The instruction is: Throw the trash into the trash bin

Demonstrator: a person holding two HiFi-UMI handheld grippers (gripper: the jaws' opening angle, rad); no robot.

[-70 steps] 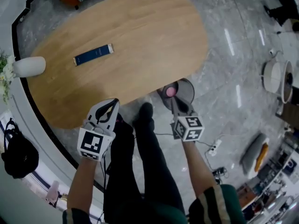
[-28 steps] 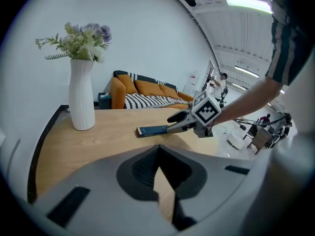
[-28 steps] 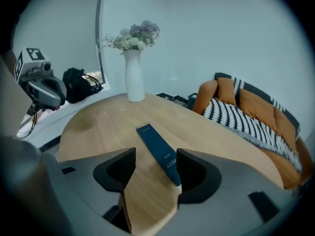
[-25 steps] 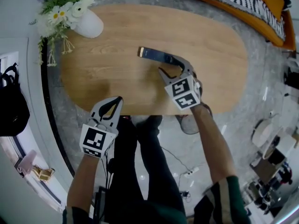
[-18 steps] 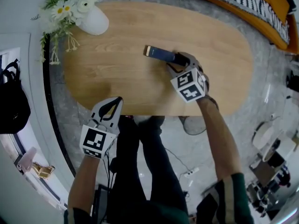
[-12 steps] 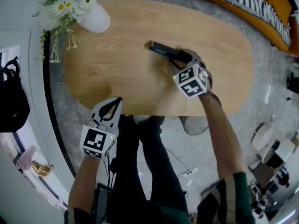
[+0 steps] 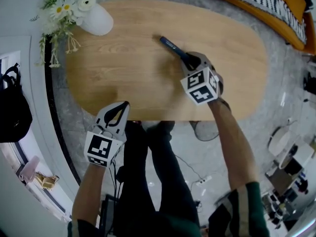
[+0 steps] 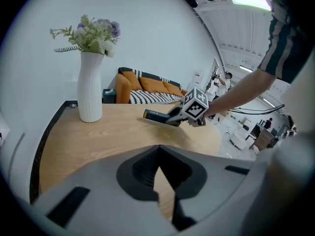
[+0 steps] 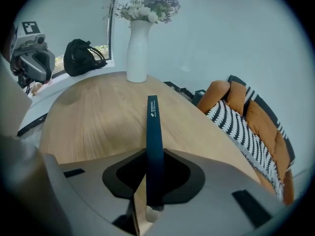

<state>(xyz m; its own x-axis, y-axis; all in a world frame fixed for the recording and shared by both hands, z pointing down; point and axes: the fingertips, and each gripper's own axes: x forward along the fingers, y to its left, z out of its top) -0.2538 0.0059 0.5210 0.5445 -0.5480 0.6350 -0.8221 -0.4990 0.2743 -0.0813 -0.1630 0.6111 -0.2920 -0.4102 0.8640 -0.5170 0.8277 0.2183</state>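
Head view: a long oval light-wood table (image 7: 123, 78) fills the upper middle. At its 11 o'clock end stands a white ceramic vase (image 7: 96, 21) of white and lilac flowers (image 7: 66, 1). Toward 1 o'clock of the table's centre, the right gripper (image 7: 190, 62) pinches one end of the trash, a flat, narrow dark-blue packet (image 7: 170, 45), which points on to 10 o'clock over the wood. Its jaws have just been closing, with the packet between them. At 7 o'clock the left gripper (image 7: 123, 105) hangs just off the table's near edge, jaws clenched on nothing. A round dark bin (image 7: 201, 131) shows partly on the grey floor at 5 o'clock, beneath the right forearm.

Left gripper view: the left gripper (image 8: 158, 151) has its tips together and nothing in them. Beyond, at 12 o'clock, the right gripper (image 8: 171, 121) holds the packet (image 8: 156, 116) low over the table (image 8: 98, 132). The vase (image 8: 90, 90) is at 10 o'clock.

Right gripper view: the packet (image 9: 151, 127) stands on its thin edge, gripped between the jaws of the right gripper (image 9: 155, 156) and running to 12 o'clock. Whether its far end touches the table (image 9: 98, 122) I cannot tell. The vase (image 9: 138, 50) stands beyond it.
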